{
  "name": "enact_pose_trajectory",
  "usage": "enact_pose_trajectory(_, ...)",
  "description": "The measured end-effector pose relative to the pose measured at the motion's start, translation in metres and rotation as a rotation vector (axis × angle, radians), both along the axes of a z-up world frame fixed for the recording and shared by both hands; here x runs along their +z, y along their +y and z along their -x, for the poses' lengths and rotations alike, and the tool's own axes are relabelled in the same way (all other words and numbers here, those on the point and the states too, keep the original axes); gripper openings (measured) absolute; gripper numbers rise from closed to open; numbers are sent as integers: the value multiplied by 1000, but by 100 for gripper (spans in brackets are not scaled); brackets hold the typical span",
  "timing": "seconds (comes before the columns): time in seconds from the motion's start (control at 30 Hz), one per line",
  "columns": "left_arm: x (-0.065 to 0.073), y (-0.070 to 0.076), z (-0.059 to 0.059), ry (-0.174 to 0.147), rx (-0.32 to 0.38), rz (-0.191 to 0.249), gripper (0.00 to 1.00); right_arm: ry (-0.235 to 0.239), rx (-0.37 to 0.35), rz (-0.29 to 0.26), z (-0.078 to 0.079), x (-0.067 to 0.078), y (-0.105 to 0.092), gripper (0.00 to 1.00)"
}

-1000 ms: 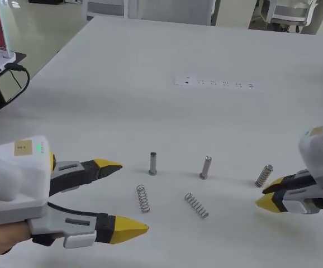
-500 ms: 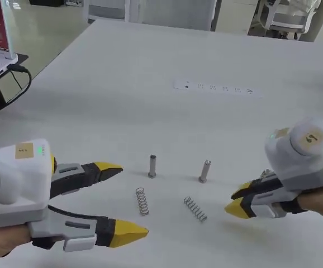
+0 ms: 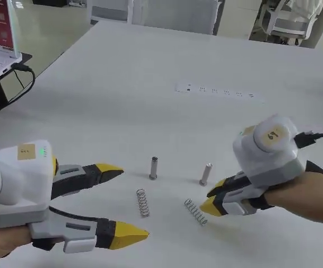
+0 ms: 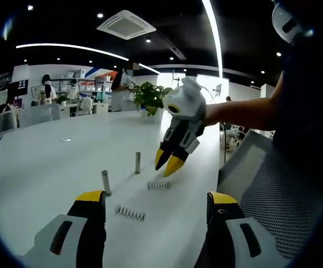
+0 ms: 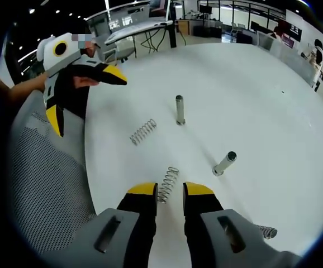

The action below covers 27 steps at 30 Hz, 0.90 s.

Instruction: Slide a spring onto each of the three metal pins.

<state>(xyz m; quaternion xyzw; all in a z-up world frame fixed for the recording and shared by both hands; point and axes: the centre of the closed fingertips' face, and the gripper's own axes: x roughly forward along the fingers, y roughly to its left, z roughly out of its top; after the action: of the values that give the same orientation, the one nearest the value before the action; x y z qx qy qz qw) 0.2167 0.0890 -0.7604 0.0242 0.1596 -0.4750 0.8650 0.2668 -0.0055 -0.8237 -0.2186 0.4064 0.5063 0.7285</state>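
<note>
Your right gripper (image 3: 209,202) has swung in from the right edge to the lower-centre spring (image 3: 195,211), jaws narrowly parted, pinching nothing.
Left gripper (image 3: 132,201) is spread wide; the coil looks light, squashy and roll-prone, so pinch it gently mid-length.

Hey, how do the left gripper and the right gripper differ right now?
The left gripper has its jaws spread wide, while the right gripper has its jaws open by a narrow gap. The right gripper's tips sit at one end of a lying spring, while the left gripper hovers beside the second spring without closing on it. Both have yellow tips, and neither holds anything.
</note>
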Motion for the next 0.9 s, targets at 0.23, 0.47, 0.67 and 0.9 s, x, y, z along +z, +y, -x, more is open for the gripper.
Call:
enact_pose_trajectory(0.23,-1,1,1,2,2,-1,70,1,-12,18,-2,-7,15,14)
enact_pose_trajectory(0.47,0,3,1,0,7,0,70,-9,-53,60,-9,-16,19,14)
enact_pose_trajectory(0.67,-2,4,1,4,9,-3,69,3,-78,90,-11,-24,17,14)
enact_pose_trajectory(0.9,-3,3,0,3,7,-2,69,8,-95,118,-11,-31,17,12)
